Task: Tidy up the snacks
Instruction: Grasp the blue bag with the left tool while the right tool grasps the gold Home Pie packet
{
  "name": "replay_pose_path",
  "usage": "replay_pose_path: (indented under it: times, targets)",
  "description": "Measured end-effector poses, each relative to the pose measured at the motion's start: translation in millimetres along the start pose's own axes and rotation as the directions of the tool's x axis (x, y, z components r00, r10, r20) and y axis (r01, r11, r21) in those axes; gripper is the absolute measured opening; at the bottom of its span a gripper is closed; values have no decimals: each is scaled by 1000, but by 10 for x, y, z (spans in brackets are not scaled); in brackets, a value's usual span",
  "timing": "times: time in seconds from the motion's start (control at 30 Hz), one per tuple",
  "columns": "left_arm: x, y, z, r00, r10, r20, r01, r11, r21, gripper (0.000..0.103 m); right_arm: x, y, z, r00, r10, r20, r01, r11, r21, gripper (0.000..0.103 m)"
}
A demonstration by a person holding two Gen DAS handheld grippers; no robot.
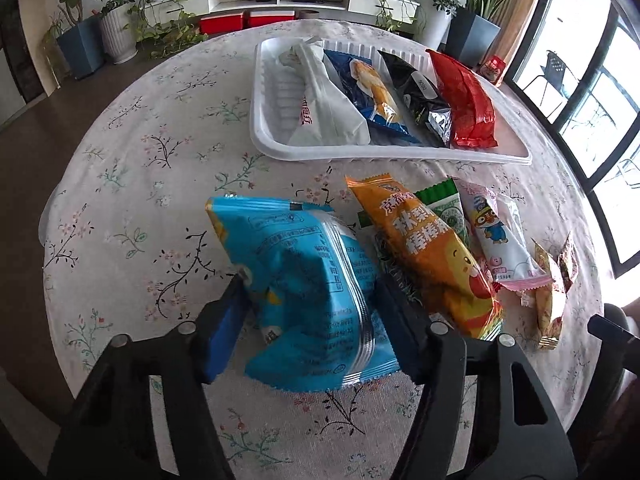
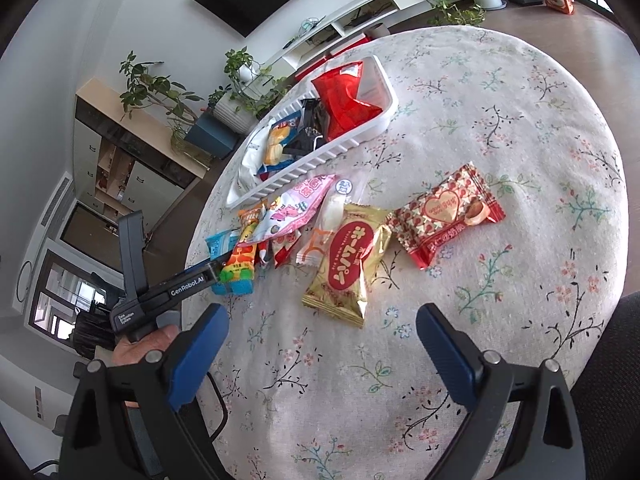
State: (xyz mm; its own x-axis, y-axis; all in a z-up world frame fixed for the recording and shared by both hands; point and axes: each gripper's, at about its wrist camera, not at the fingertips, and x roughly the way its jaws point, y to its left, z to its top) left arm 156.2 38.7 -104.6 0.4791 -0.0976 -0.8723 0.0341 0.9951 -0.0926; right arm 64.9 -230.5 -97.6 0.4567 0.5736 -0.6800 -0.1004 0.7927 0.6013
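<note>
The left gripper (image 1: pixel 310 300) has its jaws clamped on a blue packet (image 1: pixel 304 280) just above the counter (image 1: pixel 160 160); the right gripper (image 2: pixel 322 344) hangs with jaws apart, empty. Beyond, several snacks lie loose, among them a gold packet (image 2: pixel 346 268). Farthest, the tray (image 1: pixel 392 156) already holds four, so I judge the job under halfway.

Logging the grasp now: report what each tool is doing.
Left tool: closed on the light blue snack packet.
Right tool: open, holding nothing, above the tablecloth.

The orange packet (image 1: pixel 432 256) covers most of the green packet (image 1: pixel 442 204); the tongs' arms run off the bottom edge.
</note>
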Motion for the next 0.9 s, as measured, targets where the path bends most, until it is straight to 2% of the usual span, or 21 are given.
replay_pose_path:
  times: [0.13, 0.27, 0.37, 0.53, 0.7, 0.9]
  targets:
    - [11, 42, 28, 1000, -26, 0, 26, 1000, -6, 55, 8, 24, -1, 1000, -26, 2, 26, 999, -22, 97]
    - [-19, 49, 18, 999, -52, 5, 52, 999, 5, 45, 37, 45, -3, 998, -60, -5, 60, 997, -44, 95]
    - [-57, 59, -19, 997, -72, 15, 72, 997, 11, 42, 50, 71, 11, 996, -94, -2, 94, 993, -71, 93]
    - [-125, 129, -76, 993, -108, 41, 108, 994, -8, 35, 87, 86, 76, 992, -126, -6, 125, 989, -81, 88]
    - [-232, 189, -202, 989, -134, 60, 136, 990, -26, 33, 187, 103, 133, 988, -152, -39, 149, 985, -82, 78]
    - [-415, 220, -423, 980, -183, 76, 186, 982, -38, 33, 383, 169, 195, 981, -177, -82, 169, 981, -99, 75]
